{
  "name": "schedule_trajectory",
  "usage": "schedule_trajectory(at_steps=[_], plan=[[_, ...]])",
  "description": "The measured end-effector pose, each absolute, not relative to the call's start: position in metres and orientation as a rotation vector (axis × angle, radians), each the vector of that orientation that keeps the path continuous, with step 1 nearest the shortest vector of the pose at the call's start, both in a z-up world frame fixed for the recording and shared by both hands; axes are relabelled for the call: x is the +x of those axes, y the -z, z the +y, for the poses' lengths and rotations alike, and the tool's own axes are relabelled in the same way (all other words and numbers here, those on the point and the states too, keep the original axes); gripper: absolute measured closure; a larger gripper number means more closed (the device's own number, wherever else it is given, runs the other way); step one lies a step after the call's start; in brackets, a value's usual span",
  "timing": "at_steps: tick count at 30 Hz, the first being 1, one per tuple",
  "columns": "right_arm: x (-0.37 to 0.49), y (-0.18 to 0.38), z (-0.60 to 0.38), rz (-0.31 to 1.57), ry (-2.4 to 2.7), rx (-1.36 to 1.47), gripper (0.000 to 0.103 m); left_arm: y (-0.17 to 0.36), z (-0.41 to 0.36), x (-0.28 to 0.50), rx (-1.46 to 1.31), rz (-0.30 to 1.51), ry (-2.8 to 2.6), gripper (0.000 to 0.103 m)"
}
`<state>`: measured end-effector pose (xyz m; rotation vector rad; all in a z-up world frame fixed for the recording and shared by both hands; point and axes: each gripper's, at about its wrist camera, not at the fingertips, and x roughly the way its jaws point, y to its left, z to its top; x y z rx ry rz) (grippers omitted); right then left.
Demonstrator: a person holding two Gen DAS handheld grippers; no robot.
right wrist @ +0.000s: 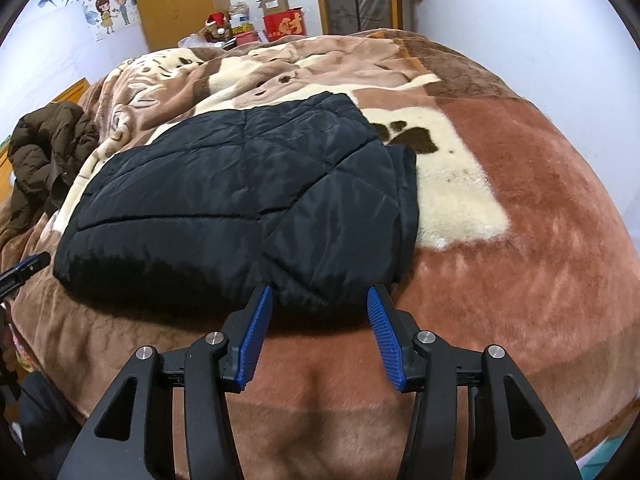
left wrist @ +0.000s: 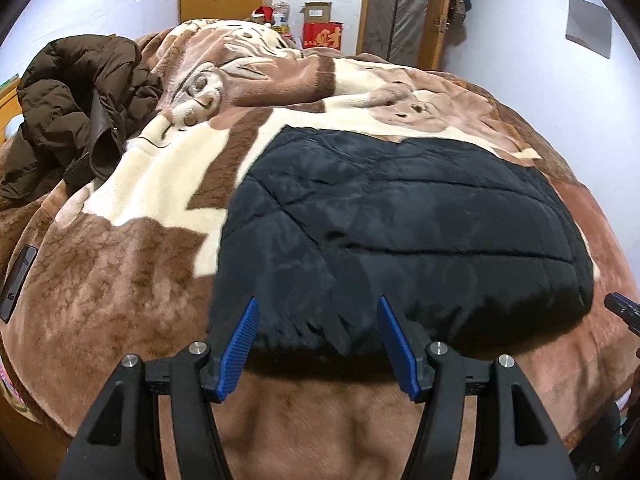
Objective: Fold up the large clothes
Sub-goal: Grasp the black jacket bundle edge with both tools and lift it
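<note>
Black quilted jacket (left wrist: pixel 404 236) lies folded at frame centre on brown blanket (left wrist: pixel 120 304). Left gripper (left wrist: pixel 316 310) and right gripper (right wrist: pixel 320 300) both gape empty at its near edge. Brown coat (left wrist: pixel 76 100) heaped upper left. Dark flat object (left wrist: pixel 18 280) at left edge, unidentifiable.

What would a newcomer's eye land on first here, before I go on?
The black quilted jacket, folded into a compact block, lies mid-bed on the brown and cream blanket. Both the left gripper and the right gripper hover open at its near edge, holding nothing. A rumpled brown jacket sits heaped at the bed's far left.
</note>
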<state>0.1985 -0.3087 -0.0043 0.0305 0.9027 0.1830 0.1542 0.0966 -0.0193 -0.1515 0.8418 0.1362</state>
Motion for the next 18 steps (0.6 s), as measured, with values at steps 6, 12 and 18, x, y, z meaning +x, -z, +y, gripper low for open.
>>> schedule_trajectory(at_steps=[6, 12, 18], plan=[[0.234, 0.013, -0.326, 0.926, -0.136, 0.083, 0.042, 0.033, 0.138, 0.188, -0.18, 0.854, -0.186, 0.039], [0.27, 0.028, -0.342, 0.961, -0.122, 0.109, 0.039, 0.059, 0.183, 0.229, -0.286, 0.896, -0.193, 0.039], [0.296, 0.05, -0.358, 1.019, -0.151, 0.201, 0.028, 0.084, 0.183, 0.258, -0.286, 0.92, -0.139, 0.032]])
